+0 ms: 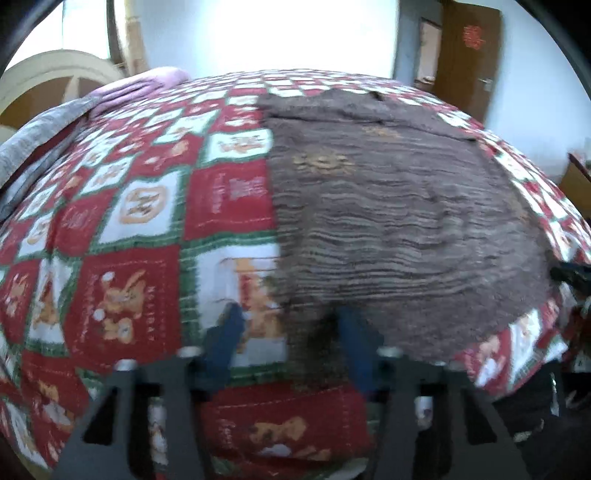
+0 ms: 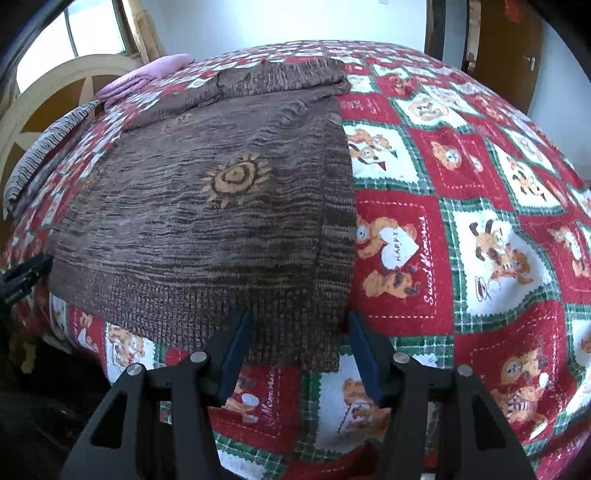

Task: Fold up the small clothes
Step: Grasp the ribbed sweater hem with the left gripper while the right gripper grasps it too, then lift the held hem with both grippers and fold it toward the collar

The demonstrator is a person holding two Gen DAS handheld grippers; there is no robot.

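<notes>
sweater [image 2: 207, 221]: flat on quilt [image 2: 461, 206] | left gripper [image 1: 288, 325]: fingers parted astride near-left corner, no grip | right gripper [image 2: 301, 325]: fingers apart astride near-right hem, not pinching

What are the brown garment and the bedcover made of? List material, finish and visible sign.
Brown garment: seemingly knitted yarn, matte, streaky; a ribbed hem band and stitch rows show.
Bedcover: probably printed woven cotton, matte; flat bear patches with stitch-like dashed lines, perhaps quilted.

red patchwork quilt [image 2: 461, 206], pink cloth [image 2: 147, 74], wooden door [image 2: 506, 48], window [image 2: 92, 33]
</notes>
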